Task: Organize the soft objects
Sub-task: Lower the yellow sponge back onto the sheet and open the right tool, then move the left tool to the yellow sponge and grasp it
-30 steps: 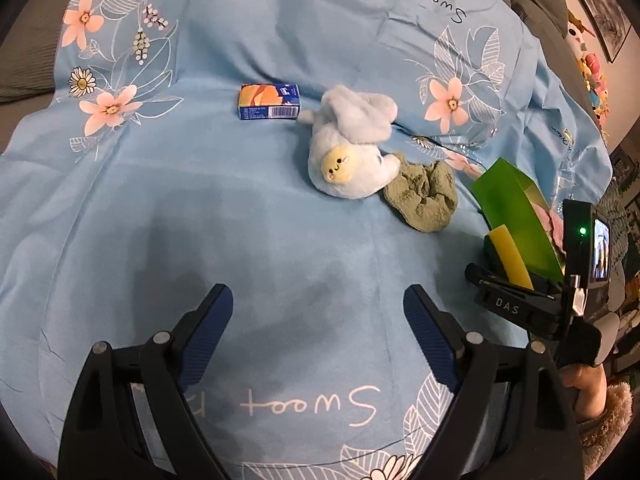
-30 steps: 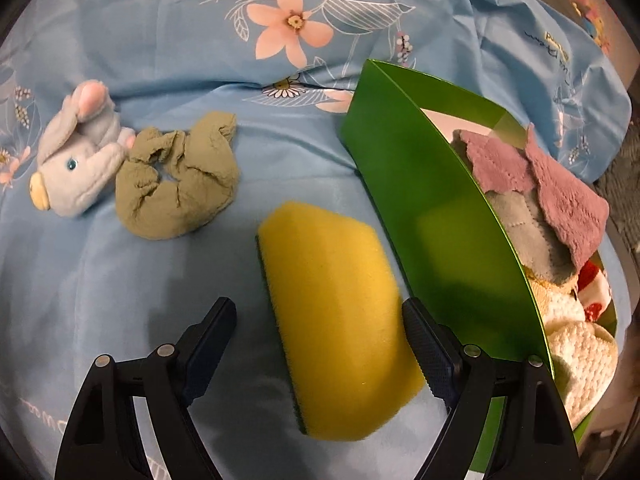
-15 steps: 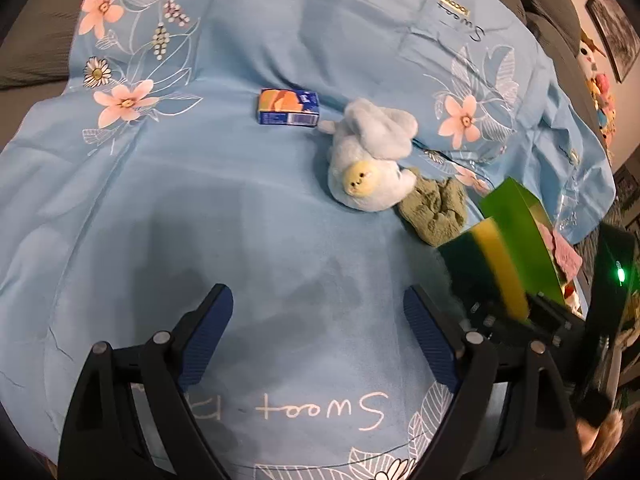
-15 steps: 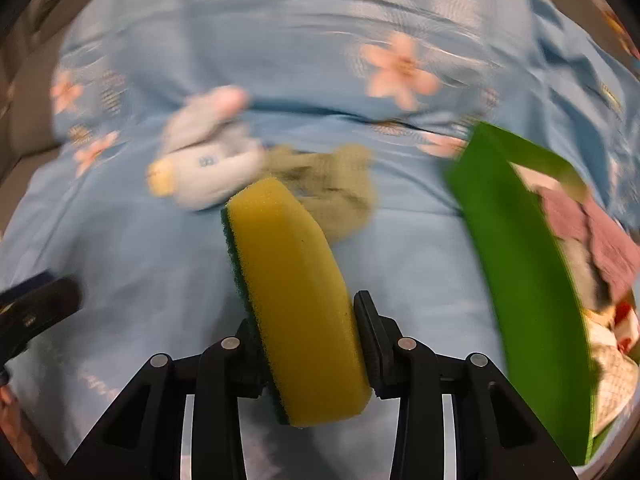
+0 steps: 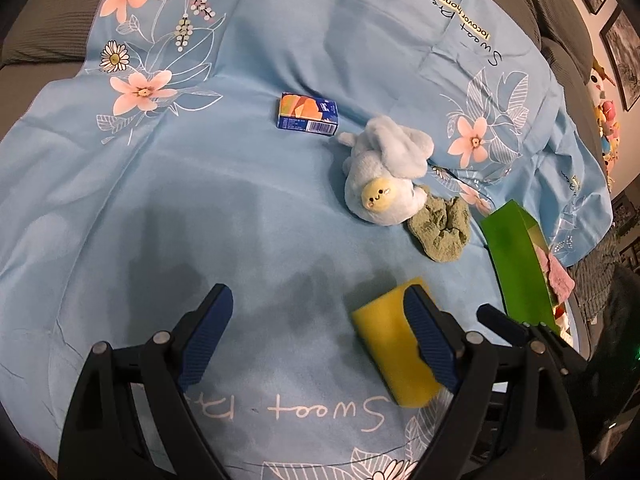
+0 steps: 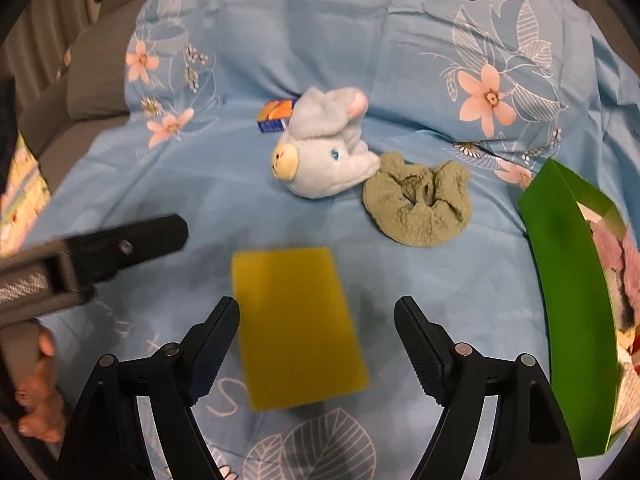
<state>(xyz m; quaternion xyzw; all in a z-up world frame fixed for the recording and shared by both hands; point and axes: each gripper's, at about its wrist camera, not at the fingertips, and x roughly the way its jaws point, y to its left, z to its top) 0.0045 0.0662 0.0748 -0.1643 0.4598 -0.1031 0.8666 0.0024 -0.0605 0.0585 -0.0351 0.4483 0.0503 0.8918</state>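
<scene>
Right claw (image 6: 316,332): jaws just opened, now wide, touching nothing; yellow sponge (image 6: 298,326) loose between them on blue floral sheet (image 6: 360,40).
Left claw (image 5: 320,336): wide, empty, over sheet.
Plush toy (image 5: 384,178): mid-sheet, touching green cloth (image 5: 442,226).
Green box (image 5: 518,260): right edge, cloths inside.
Small carton (image 5: 307,113): beyond plush; print unreadable.
Sheet writing: "Sweet"; yellow tag "locovorhond".

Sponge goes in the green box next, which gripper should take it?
Probably right. The sponge lies between the open right gripper fingers, with the green box on that side; the left gripper sits farther away.
</scene>
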